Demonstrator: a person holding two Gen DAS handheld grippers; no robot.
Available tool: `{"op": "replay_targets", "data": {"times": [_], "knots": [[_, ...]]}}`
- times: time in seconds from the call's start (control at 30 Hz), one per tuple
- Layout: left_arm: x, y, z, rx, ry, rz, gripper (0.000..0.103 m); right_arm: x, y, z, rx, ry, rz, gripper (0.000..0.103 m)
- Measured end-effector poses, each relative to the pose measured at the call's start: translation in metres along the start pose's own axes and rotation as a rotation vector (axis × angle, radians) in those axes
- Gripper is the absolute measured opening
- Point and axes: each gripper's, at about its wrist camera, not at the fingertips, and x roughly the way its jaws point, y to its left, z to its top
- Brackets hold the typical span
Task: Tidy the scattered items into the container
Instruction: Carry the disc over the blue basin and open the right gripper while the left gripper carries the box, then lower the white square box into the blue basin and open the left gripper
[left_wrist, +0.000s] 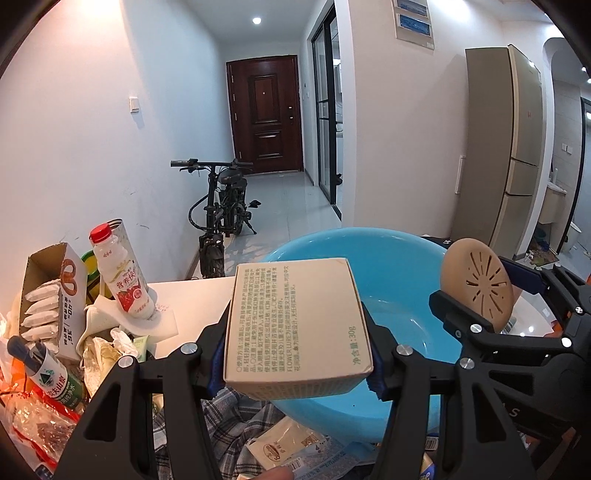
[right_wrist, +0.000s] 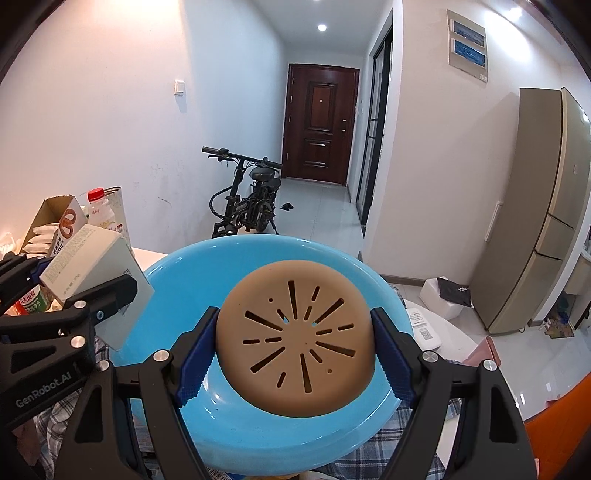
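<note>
My left gripper (left_wrist: 295, 354) is shut on a beige printed box (left_wrist: 295, 325) and holds it above the near left rim of the blue basin (left_wrist: 399, 280). My right gripper (right_wrist: 295, 354) is shut on a tan round slotted cover (right_wrist: 295, 339) and holds it over the blue basin (right_wrist: 258, 435). The cover (left_wrist: 476, 284) and the right gripper (left_wrist: 476, 295) show at the right in the left wrist view. The box (right_wrist: 96, 269) and the left gripper (right_wrist: 110, 288) show at the left in the right wrist view.
Clutter lies at the left: a red-capped milk bottle (left_wrist: 122, 280), an open snack carton (left_wrist: 51, 295), a green-label water bottle (left_wrist: 51, 380), wrappers and tissues. A plaid cloth (left_wrist: 229, 424) and sachets (left_wrist: 280, 446) lie under the basin. A white remote (right_wrist: 424, 328) lies at the right.
</note>
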Motion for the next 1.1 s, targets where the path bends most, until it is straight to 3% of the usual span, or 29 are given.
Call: {"op": "replay_targets", "data": {"times": [0.4, 0.5, 0.57, 0.73, 0.93, 1.1], "knots": [[0.000, -0.001, -0.001, 0.000, -0.004, 0.005, 0.057, 0.001, 0.000, -0.002, -0.014, -0.003, -0.020, 0.083], [-0.001, 0.001, 0.000, -0.002, -0.009, 0.005, 0.057, 0.002, 0.000, -0.002, -0.016, 0.009, -0.031, 0.087], [-0.003, 0.002, 0.000, -0.003, -0.013, 0.001, 0.057, 0.004, 0.002, -0.003, -0.034, 0.026, -0.041, 0.103], [-0.009, 0.001, 0.001, 0.006, -0.030, -0.008, 0.057, -0.002, 0.004, -0.009, -0.047, 0.008, -0.077, 0.103], [-0.016, -0.001, 0.002, -0.003, -0.053, -0.041, 0.057, -0.030, -0.028, -0.035, 0.063, -0.079, -0.098, 0.103], [-0.008, -0.005, -0.001, -0.005, -0.053, -0.052, 0.057, -0.049, -0.053, -0.047, 0.198, -0.144, -0.002, 0.103]]}}
